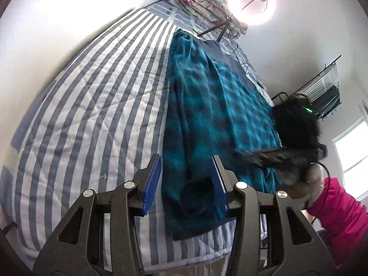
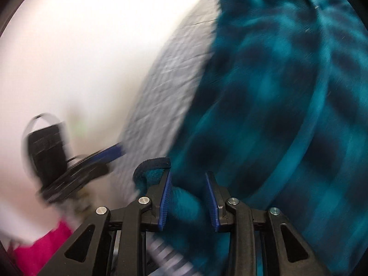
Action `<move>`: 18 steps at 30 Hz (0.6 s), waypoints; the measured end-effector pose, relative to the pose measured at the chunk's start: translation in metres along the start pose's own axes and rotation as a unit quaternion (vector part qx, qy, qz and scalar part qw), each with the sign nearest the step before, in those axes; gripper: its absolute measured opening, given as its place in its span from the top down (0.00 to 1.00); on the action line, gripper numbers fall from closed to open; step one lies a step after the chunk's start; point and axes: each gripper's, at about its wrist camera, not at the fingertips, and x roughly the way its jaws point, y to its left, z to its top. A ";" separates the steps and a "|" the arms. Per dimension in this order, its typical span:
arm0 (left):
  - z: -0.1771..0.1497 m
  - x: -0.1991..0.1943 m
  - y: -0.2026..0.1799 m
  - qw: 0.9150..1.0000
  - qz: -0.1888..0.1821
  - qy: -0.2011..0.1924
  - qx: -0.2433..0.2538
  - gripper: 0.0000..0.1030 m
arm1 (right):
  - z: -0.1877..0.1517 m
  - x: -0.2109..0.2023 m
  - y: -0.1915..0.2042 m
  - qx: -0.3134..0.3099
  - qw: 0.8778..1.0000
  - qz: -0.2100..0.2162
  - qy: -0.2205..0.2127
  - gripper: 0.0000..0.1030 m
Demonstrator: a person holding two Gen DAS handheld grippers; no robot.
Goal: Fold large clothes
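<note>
On the right half of a bed point(image 1: 92, 105) made up with a blue-and-white striped quilt, a teal-and-navy checked fleece garment point(image 1: 214, 105) lies in a long band, its near hem at the foot edge. The left gripper point(image 1: 187, 184) hovers over that hem, fingers point(image 1: 153, 179) parted and pressing on nothing. The right gripper point(image 2: 188, 197), blurred in its own view, has fleece bunched between its fingers point(image 2: 165, 197); they stand apart and do not seem to clamp it.

From here the risk looks to be a slack or one-sided pick: if either gripper closes on only the top layer, the thick fleece could slide and the fold go crooked. The garment's right edge lies close to the mattress side, so a sharp tug might drag it off.

No container shows. A rolled floral quilt point(image 1: 207, 7) sits at the headboard beside a ring light point(image 1: 250, 0), and a pink sleeve point(image 1: 338, 211) is at the right.
</note>
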 end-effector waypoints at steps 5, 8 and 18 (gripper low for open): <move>-0.015 0.002 -0.004 1.000 -0.005 0.009 0.000 0.57 | -0.041 -0.014 0.019 -0.065 0.994 -0.056 0.064 0.69; -0.027 0.008 -0.012 1.000 -0.018 0.019 0.007 0.57 | -0.034 -0.027 0.021 -0.072 0.994 -0.064 0.046 0.67; -0.064 0.035 -0.020 0.997 -0.022 0.067 0.022 0.59 | 0.064 -0.033 0.054 -0.092 0.982 -0.159 -0.037 0.55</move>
